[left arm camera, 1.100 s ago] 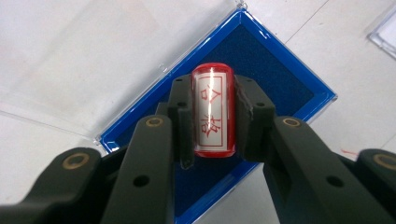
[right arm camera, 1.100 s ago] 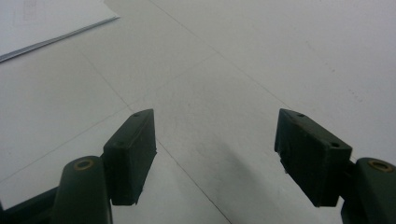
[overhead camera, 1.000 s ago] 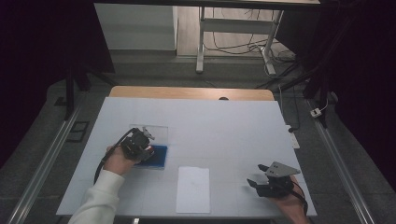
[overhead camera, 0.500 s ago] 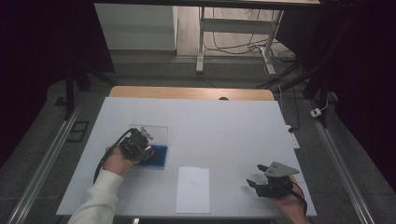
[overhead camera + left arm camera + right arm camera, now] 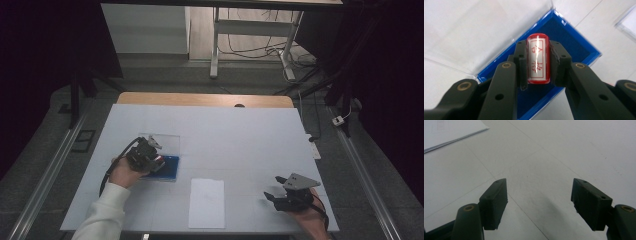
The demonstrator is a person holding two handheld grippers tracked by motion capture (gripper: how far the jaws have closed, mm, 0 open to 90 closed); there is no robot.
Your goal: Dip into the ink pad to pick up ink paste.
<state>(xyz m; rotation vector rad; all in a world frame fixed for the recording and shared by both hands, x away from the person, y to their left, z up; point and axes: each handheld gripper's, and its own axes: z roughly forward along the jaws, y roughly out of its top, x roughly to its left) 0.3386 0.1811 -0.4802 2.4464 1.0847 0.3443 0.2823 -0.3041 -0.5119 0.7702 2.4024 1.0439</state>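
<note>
Left gripper view: left gripper (image 5: 537, 62) clamps its jaws on a red-rimmed cylindrical stamp (image 5: 537, 58) with red characters on its white face, held directly over the dark blue inside of a shallow blue case (image 5: 574, 42) with nothing else visible in it, whose clear lid (image 5: 474, 27) lies open beside it on the white table (image 5: 454, 77). High view: the case (image 5: 167, 169) sits at the table's left, a white paper sheet (image 5: 206, 202) lies near the front edge between the two hands, and the right gripper (image 5: 279, 196) rests well apart at front right. Right gripper view: jaws spread wide on bare tabletop (image 5: 564, 147), gripping nothing, sheet corner (image 5: 449, 130) at upper left.
</note>
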